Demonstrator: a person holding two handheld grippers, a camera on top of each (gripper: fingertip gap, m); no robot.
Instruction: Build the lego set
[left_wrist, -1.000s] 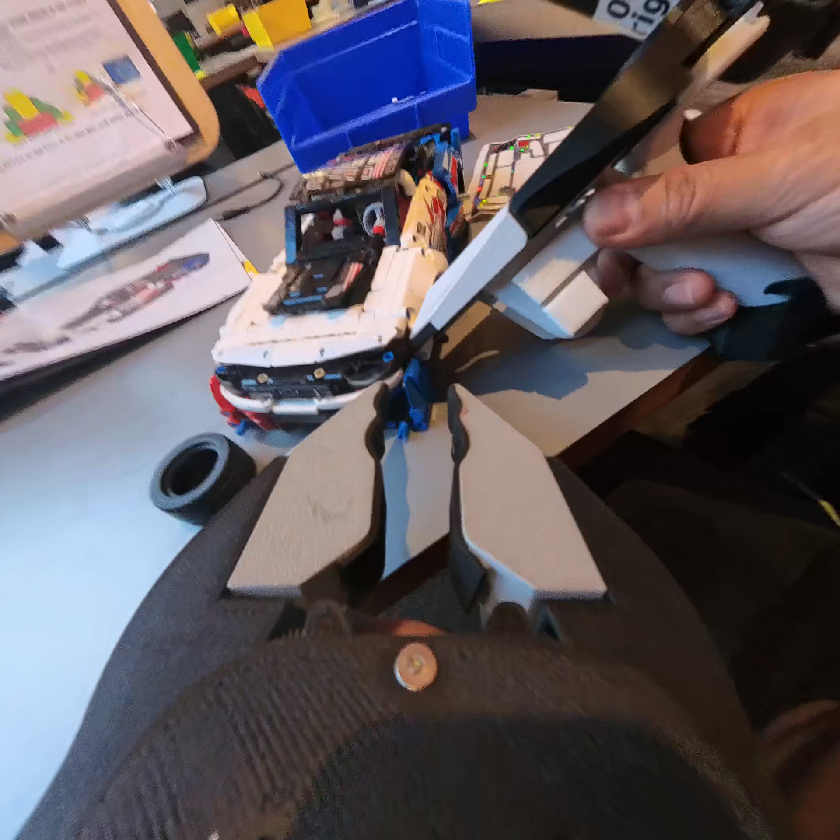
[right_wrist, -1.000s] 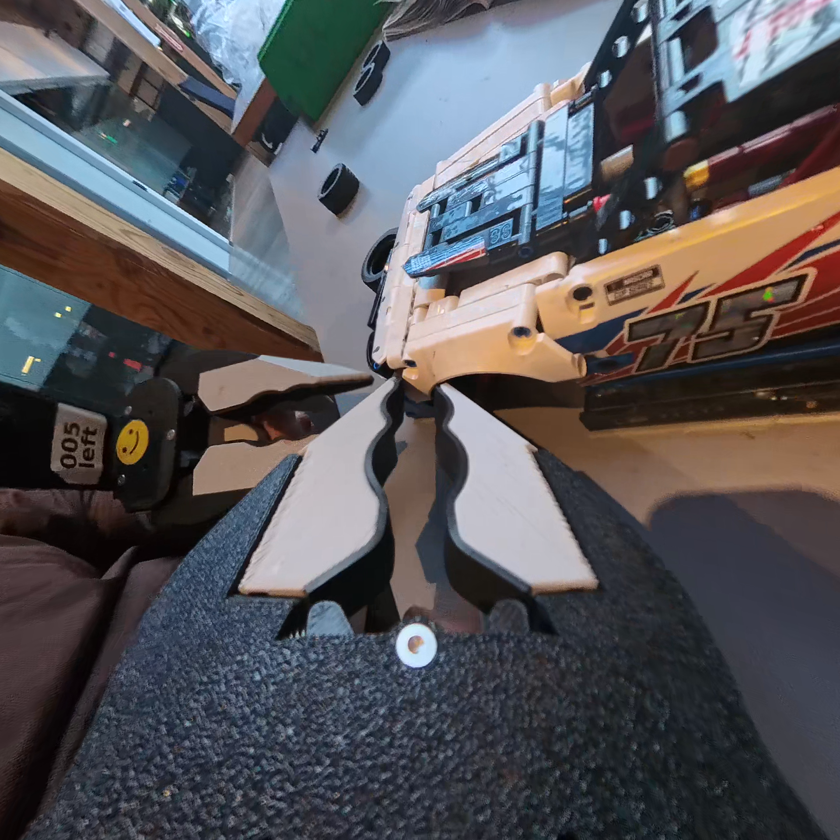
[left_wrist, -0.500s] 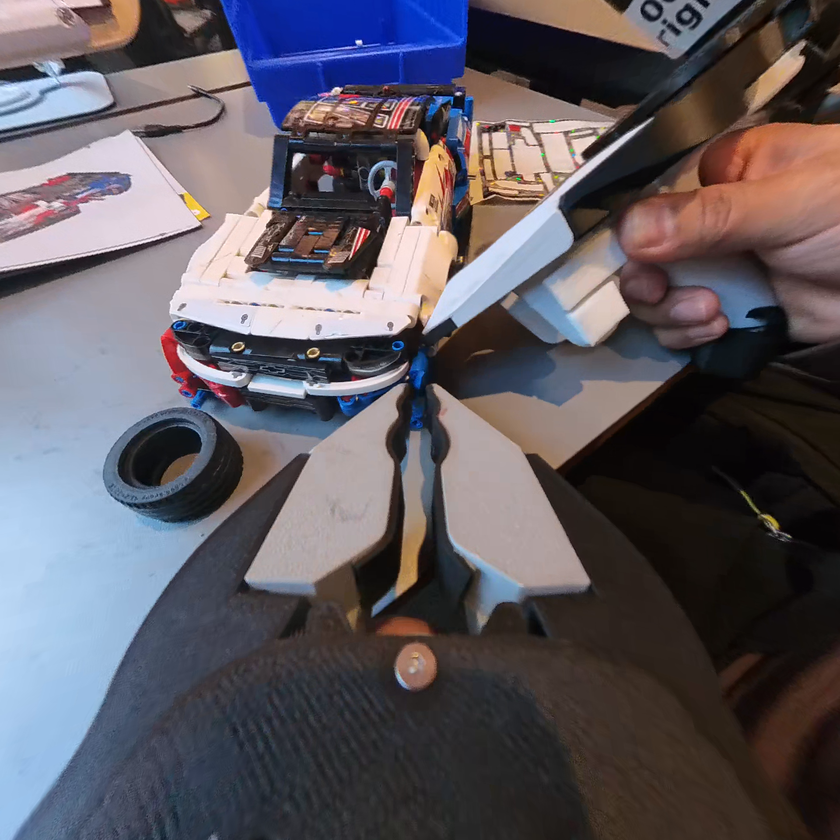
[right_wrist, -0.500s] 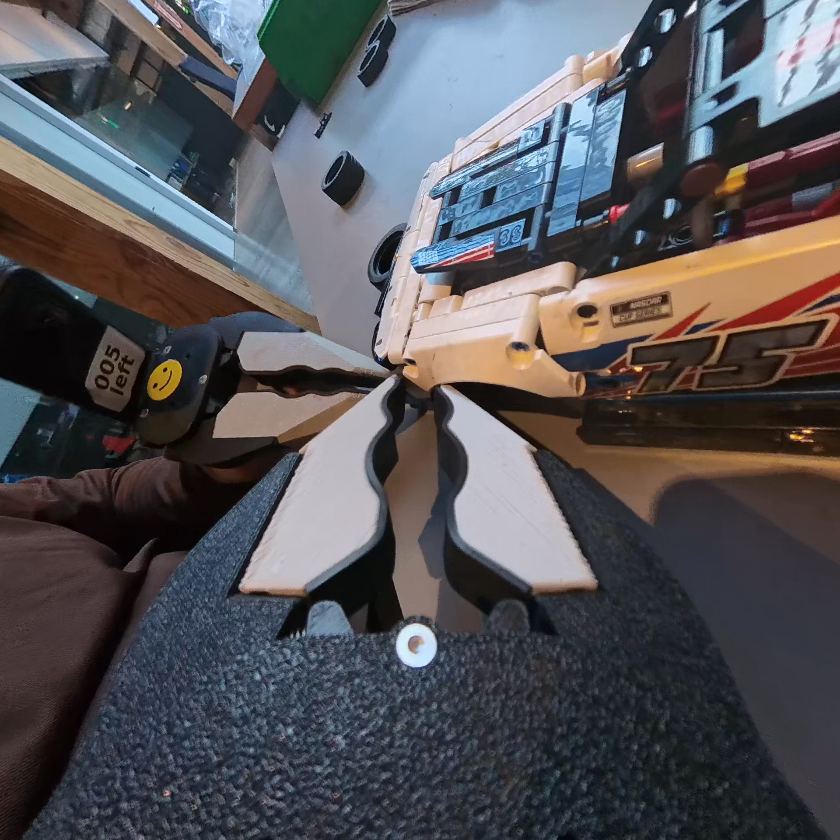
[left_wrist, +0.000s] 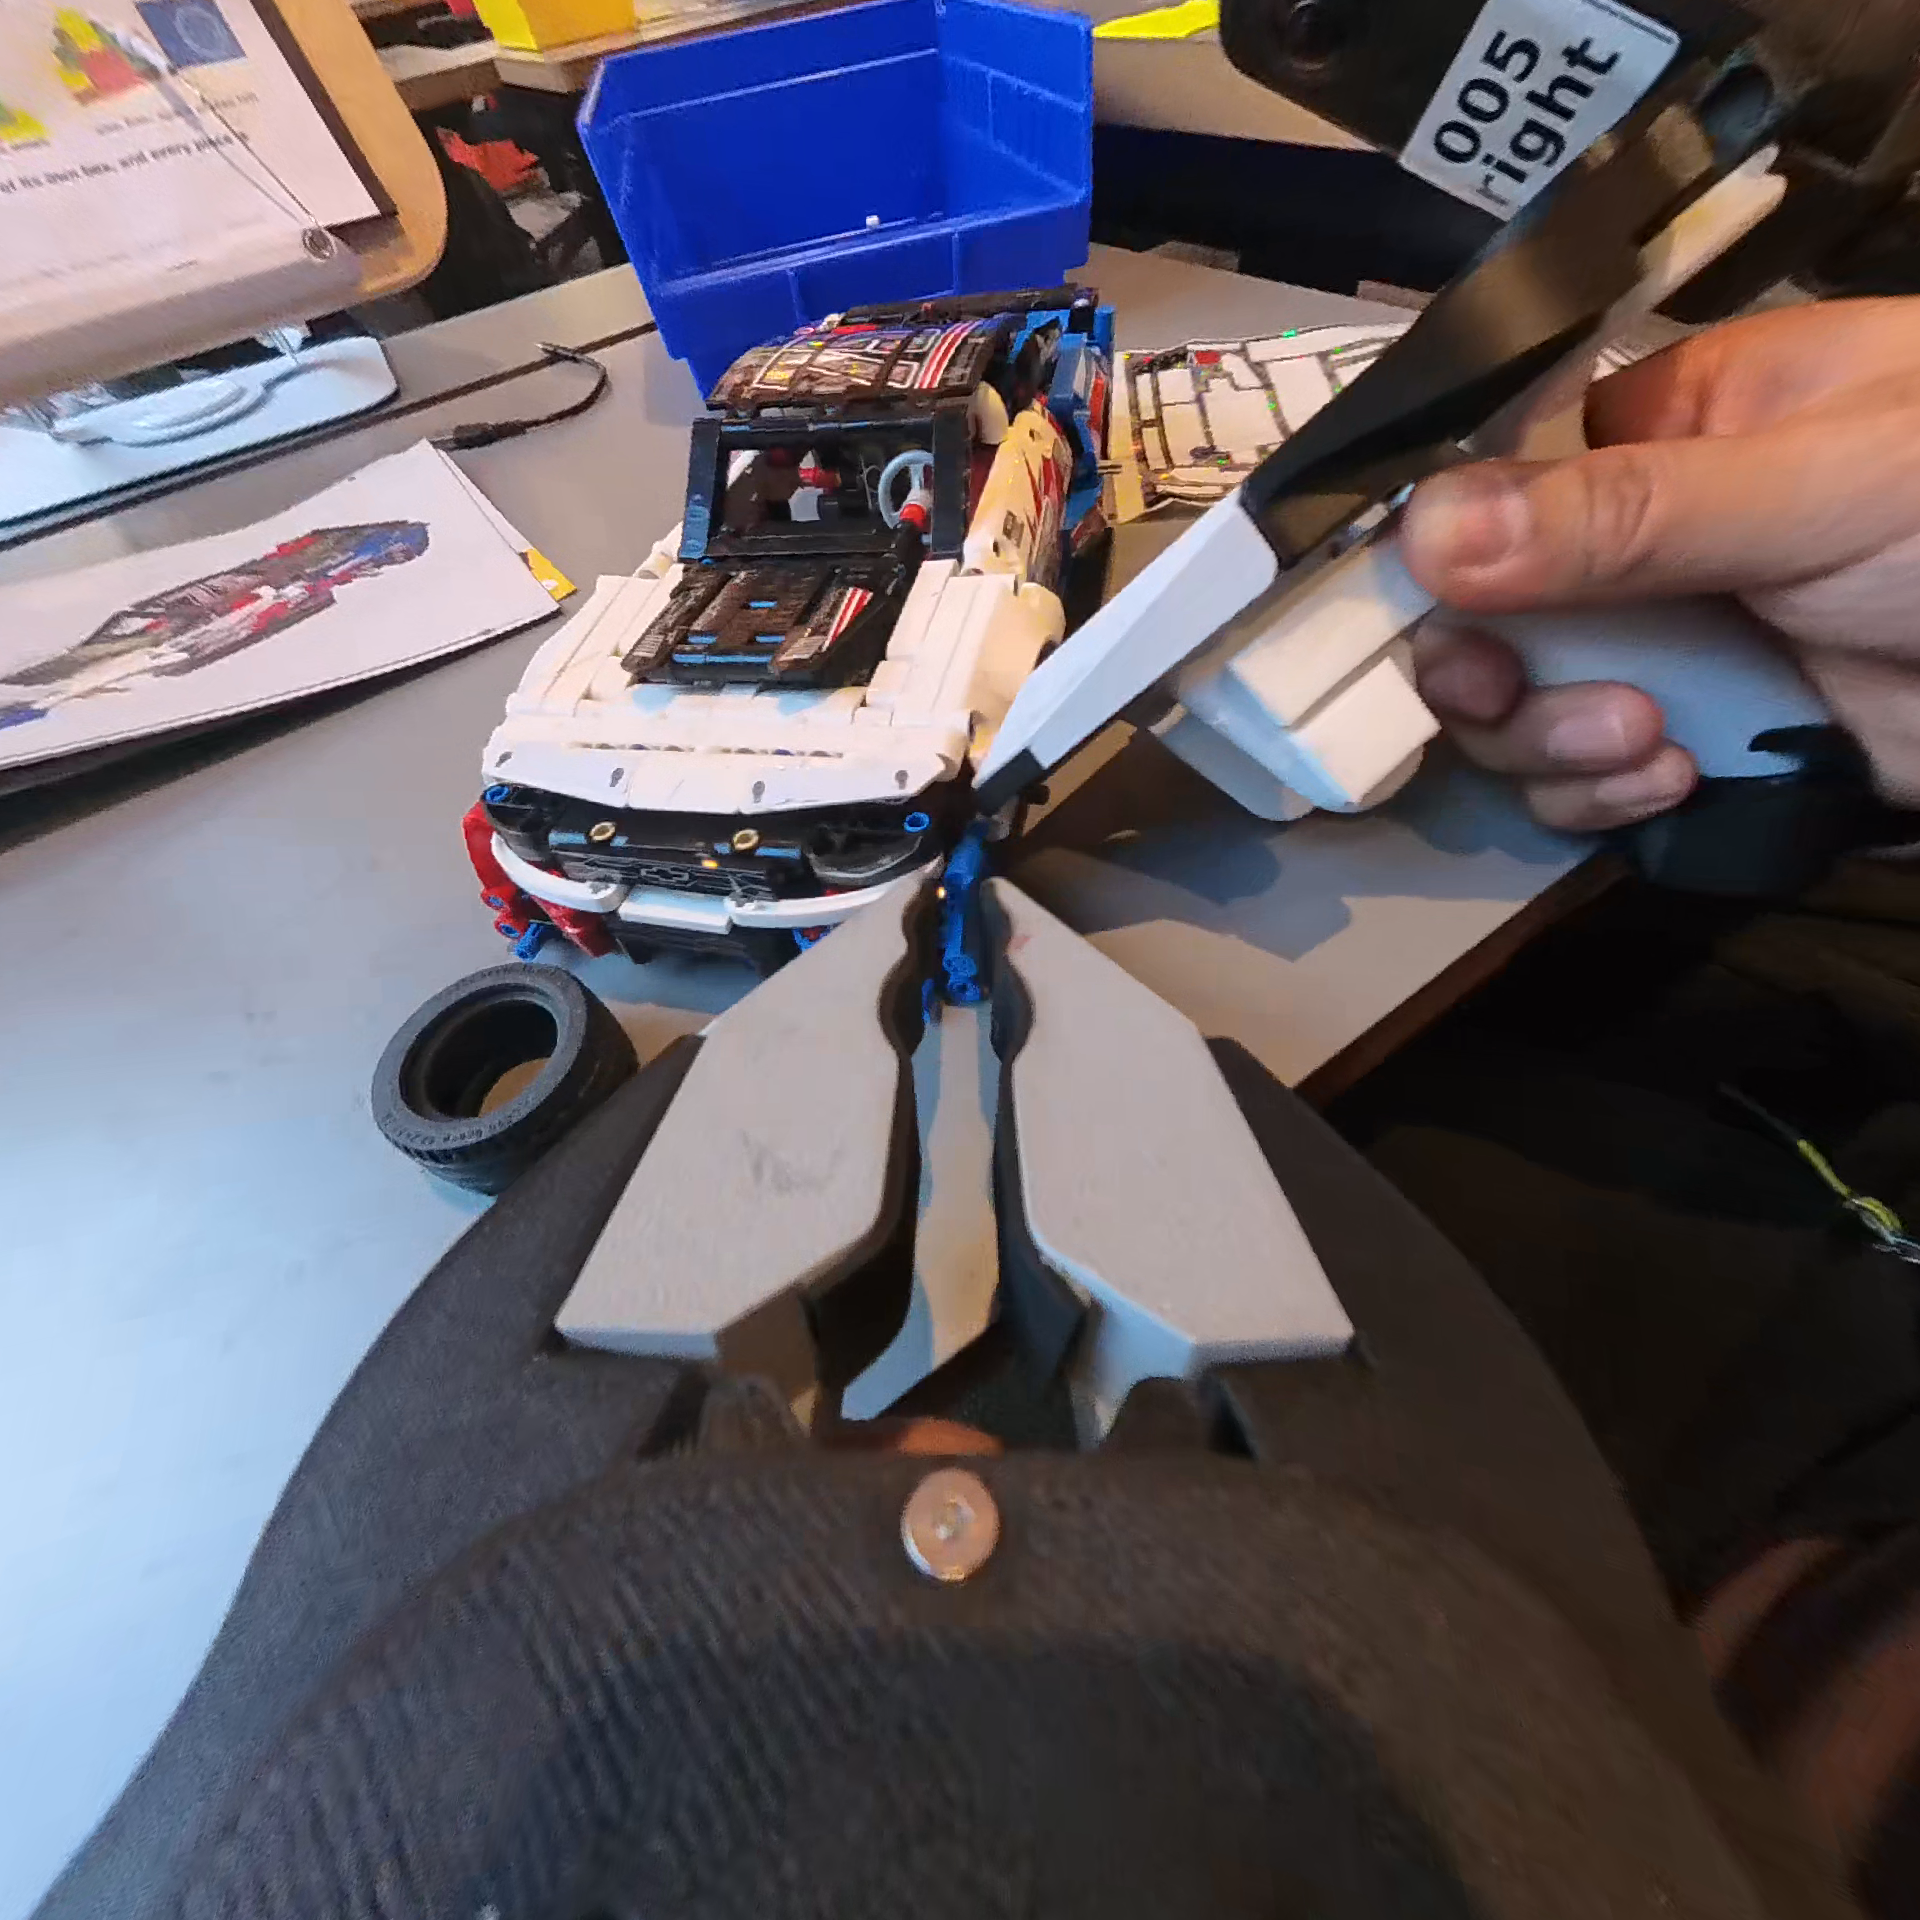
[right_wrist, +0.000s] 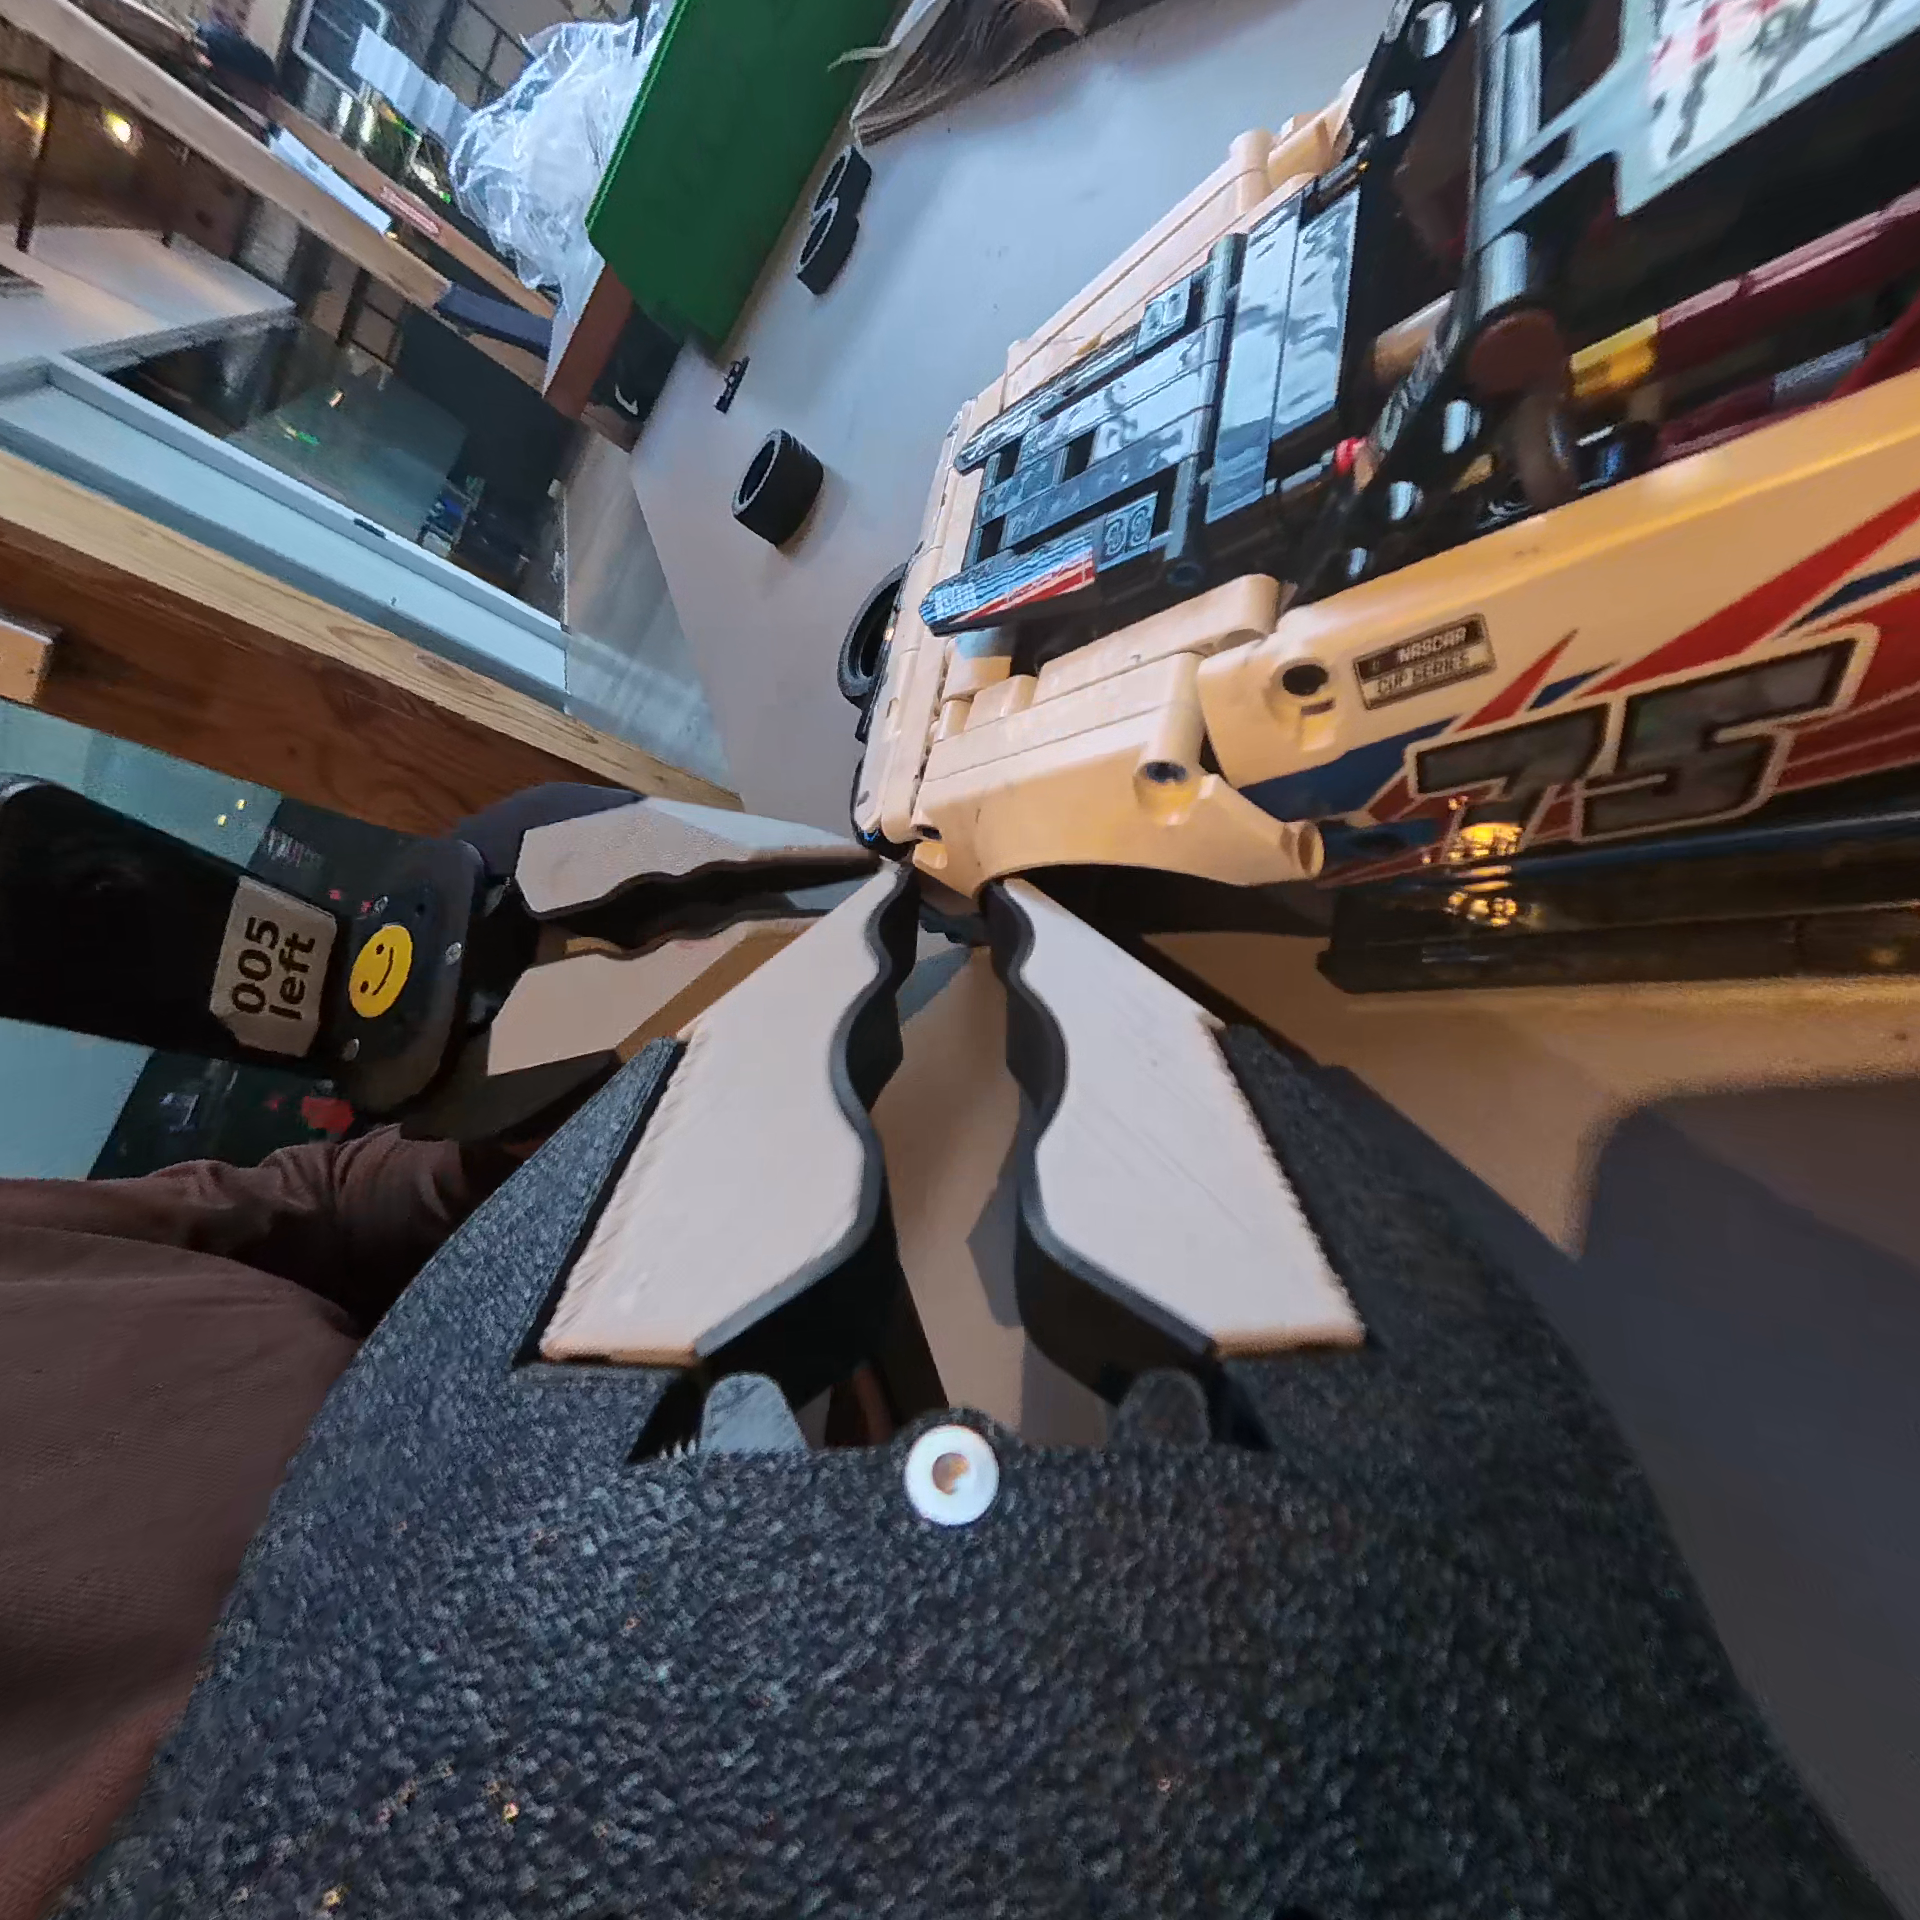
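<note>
Car: the lego car (left_wrist: 831, 623) sits near the counter (left_wrist: 187, 1039) front edge, nose toward the left gripper, no wheels fitted.
Handling: light and stiff, I judge, but clipped panels could pop off; best held low on the frame.
Left gripper (left_wrist: 951, 935): fingers nearly together around a blue beam (left_wrist: 961, 925) at the car's front corner; whether it pinches, I cannot tell.
Right gripper (right_wrist: 951, 914): slightly apart, tips at the same wheel arch, tilted down from the right, hand (left_wrist: 1714, 582) on its grip.
Tyre (left_wrist: 499, 1081): loose beside the nose.
</note>
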